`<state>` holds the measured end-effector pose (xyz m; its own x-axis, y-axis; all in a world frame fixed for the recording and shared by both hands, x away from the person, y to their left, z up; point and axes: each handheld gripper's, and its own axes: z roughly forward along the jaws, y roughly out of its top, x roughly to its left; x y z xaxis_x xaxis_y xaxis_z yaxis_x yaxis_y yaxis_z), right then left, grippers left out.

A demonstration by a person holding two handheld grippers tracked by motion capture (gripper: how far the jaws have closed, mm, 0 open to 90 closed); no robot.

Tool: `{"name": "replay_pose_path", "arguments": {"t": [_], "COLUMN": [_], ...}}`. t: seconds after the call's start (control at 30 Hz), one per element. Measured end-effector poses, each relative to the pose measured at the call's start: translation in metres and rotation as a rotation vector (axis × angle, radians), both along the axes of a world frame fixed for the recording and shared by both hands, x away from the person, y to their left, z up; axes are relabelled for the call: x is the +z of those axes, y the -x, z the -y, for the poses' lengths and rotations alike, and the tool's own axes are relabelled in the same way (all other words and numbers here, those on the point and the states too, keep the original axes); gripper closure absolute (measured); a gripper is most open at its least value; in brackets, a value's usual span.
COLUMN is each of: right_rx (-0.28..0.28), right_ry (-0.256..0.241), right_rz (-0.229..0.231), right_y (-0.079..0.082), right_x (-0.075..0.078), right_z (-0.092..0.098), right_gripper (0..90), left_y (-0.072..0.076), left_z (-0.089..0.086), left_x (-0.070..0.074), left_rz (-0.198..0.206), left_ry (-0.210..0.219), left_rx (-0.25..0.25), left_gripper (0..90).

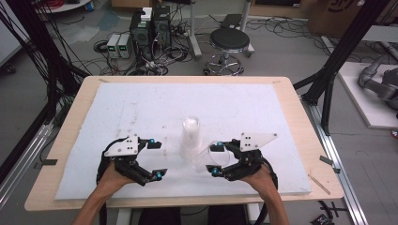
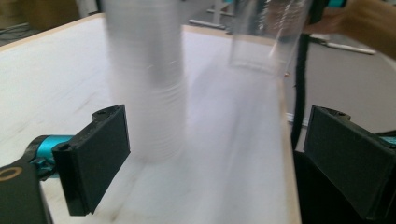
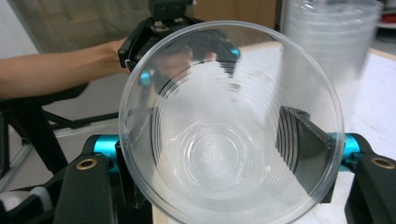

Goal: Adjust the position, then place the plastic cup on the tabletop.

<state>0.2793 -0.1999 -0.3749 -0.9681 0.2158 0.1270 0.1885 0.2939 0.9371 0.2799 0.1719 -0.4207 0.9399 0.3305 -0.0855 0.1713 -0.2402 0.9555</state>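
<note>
Your right tool is clenched on a single clear cup, held just right of the cup stack standing mid-desk. The cup's walls hide most of both jaws in the right gripper view. Your left tool is released, left of the stack, which is blurred in its view.

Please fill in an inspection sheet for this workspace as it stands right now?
Surface: white sheet on a wooden table, faintly marked.
Job's things: upright stack of clear cups; single clear cup lying sideways between the jaws.
Clutter: nothing seen on the sheet.
Grippers: left gripper open, beside the stack; right gripper shut on the single cup.
Cables: tangle on the floor beyond the table.
Surroundings: black stool, computer towers.
</note>
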Motion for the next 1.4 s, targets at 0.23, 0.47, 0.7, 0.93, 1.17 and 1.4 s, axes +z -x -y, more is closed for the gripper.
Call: {"name": "replay_pose_path", "arguments": {"t": [0.23,0.47,0.7,0.93,1.17,1.4], "right_rx": [-0.130,-0.294,-0.403,-0.418,-0.427,-0.442], "right_ry": [0.109,0.222,0.268,0.262,0.265,0.267], "right_rz": [0.014,0.023,-0.011,-0.007,-0.013,-0.015], "right_y": [-0.003,-0.012,-0.021,-0.025,-0.027,-0.030], "right_x": [0.005,0.011,0.014,0.013,0.013,0.013], "right_z": [0.011,0.023,0.027,0.028,0.030,0.032], "right_gripper": [32.3,32.4,32.9,32.9,33.0,33.0], "left_y": [-0.007,-0.011,-0.012,-0.012,-0.013,-0.012], "left_z": [-0.021,-0.035,-0.042,-0.045,-0.045,-0.045], "left_x": [-0.017,-0.035,-0.046,-0.048,-0.048,-0.048], "left_rz": [-0.008,-0.020,-0.017,-0.019,-0.022,-0.017], "left_ry": [-0.012,0.001,0.014,0.030,0.032,0.028], "left_rx": [0.149,0.270,0.331,0.347,0.346,0.352], "left_gripper": [7.8,7.8,7.8,7.8,8.1,8.1]}}
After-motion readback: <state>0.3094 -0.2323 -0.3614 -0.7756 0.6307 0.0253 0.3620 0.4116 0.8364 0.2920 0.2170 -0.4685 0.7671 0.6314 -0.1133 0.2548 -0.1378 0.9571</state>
